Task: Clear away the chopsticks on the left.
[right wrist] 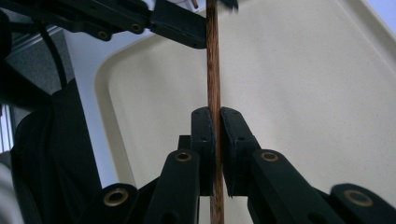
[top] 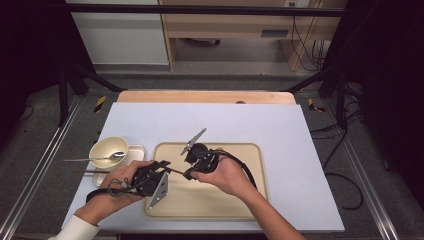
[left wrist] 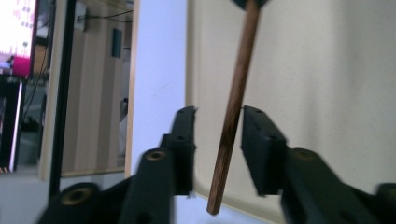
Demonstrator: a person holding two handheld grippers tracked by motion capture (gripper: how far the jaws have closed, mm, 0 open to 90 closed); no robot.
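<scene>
2 grippers share chopstick [right wrist: 213, 70]: right gripper [right wrist: 216, 122] jaws clenched on it, left gripper [left wrist: 218, 122] jaws released around it.

I'm seeing a dark, grained wooden chopstick [right wrist: 213, 70], matt black plastic jaws, and a smooth cream plastic tray [right wrist: 303, 84].

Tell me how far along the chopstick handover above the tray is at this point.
Done: the right gripper is shut on the wooden chopstick, pads pressing both sides. In hand: the left gripper stands open around the same stick, gaps showing on each side, so the pass is nearly complete above the beige tray. Left: drawing the left gripper clear and setting the chopstick down. The bowl with its spoon sits untouched beside the tray.
</scene>
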